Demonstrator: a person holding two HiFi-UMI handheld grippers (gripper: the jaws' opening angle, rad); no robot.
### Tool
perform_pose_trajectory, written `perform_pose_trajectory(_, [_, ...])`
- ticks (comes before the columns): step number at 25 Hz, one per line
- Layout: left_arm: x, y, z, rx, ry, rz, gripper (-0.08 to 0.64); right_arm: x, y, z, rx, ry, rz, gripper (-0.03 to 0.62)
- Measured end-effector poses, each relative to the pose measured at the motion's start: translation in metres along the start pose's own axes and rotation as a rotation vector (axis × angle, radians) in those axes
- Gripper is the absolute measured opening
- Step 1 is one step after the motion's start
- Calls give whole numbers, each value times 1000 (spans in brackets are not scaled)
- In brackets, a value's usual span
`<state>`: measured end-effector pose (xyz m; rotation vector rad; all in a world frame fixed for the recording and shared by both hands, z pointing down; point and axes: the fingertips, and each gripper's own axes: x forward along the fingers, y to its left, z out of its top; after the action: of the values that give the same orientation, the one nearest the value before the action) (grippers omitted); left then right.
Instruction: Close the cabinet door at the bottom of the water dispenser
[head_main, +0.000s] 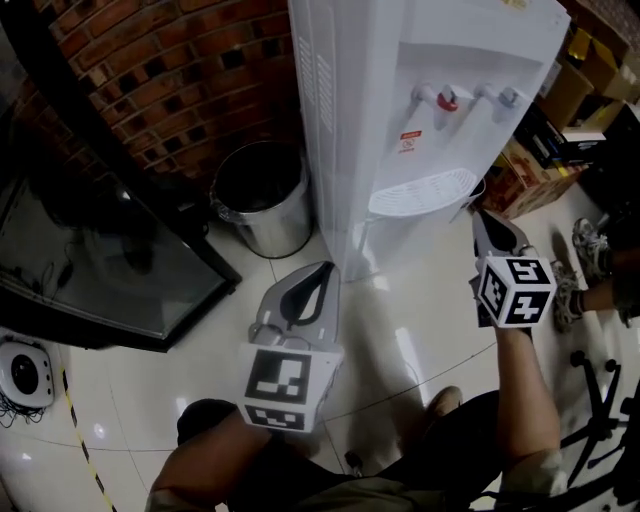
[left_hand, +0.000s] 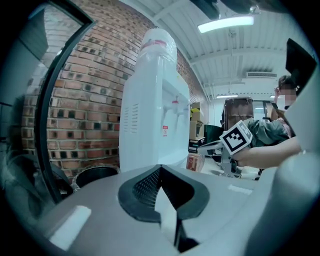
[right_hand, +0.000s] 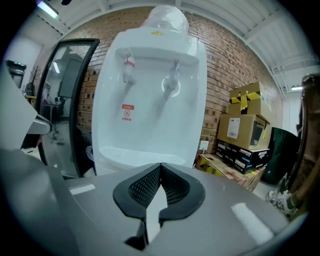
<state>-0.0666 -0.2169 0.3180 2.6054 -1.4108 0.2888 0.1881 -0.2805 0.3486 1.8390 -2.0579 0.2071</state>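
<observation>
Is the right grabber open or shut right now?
Shut. The right gripper shows its jaw tips touching in its own view, with nothing between them.

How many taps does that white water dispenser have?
2. Both sit in the recess on the front of the water dispenser, above the drip tray. In the head view the red tap is on the left and the blue-grey tap on its right. None seems hidden.

In the right gripper view the right tongs' (right_hand: 160, 166) body covers the foot of the water dispenser (right_hand: 150, 100), so the cabinet door beyond the tips cannot be seen. The left tongs (left_hand: 160, 169) hide it likewise. In the head view the dispenser's top runs off the upper edge. The red label (right_hand: 127, 112) above the right tips is unreadably small.
</observation>
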Motion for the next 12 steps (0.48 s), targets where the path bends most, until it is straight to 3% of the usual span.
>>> perform_pose_trajectory(7, [-26,-27,21,-19,-89,-32,0,-96,27,27,-26,-102,59,15])
perform_pose_trajectory(12, [-38,-36,19,44,-85,-17,0,-163,46,58,26,-265,85,15])
